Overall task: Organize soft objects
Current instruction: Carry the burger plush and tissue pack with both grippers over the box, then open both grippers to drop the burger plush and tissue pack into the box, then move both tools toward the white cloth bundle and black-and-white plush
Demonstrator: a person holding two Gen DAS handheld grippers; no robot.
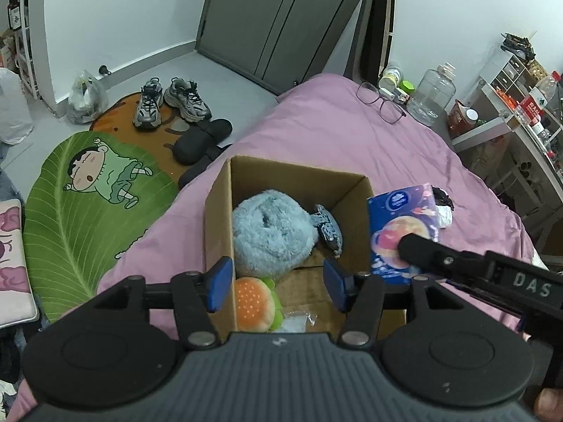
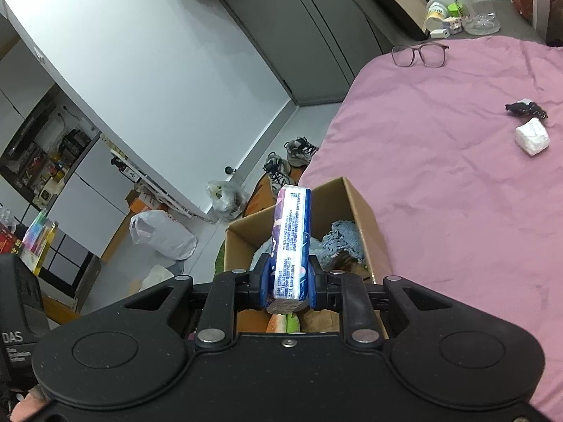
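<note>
Right claw (image 2: pixel 289 286) was clamped on a soft tissue pack (image 2: pixel 292 242), held upright over the cardboard box (image 2: pixel 362 211) on the bed (image 2: pixel 440 176); left claw (image 1: pixel 276 283) hung wide open & empty above the box w/ blue plush (image 1: pixel 267 232) and burger toy (image 1: pixel 253 304) inside. Risk, imo: grip was low on the pack, so it could tip or slip, catch the box rim & land on the bed

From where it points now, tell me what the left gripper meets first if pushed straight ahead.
Probably the fluffy blue toy inside the cardboard box. The open left gripper aims into the box, above the burger toy; depth is uncertain.

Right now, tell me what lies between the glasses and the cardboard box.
Only bare pink bedsheet between glasses and cardboard box, seen in the right wrist view.
</note>
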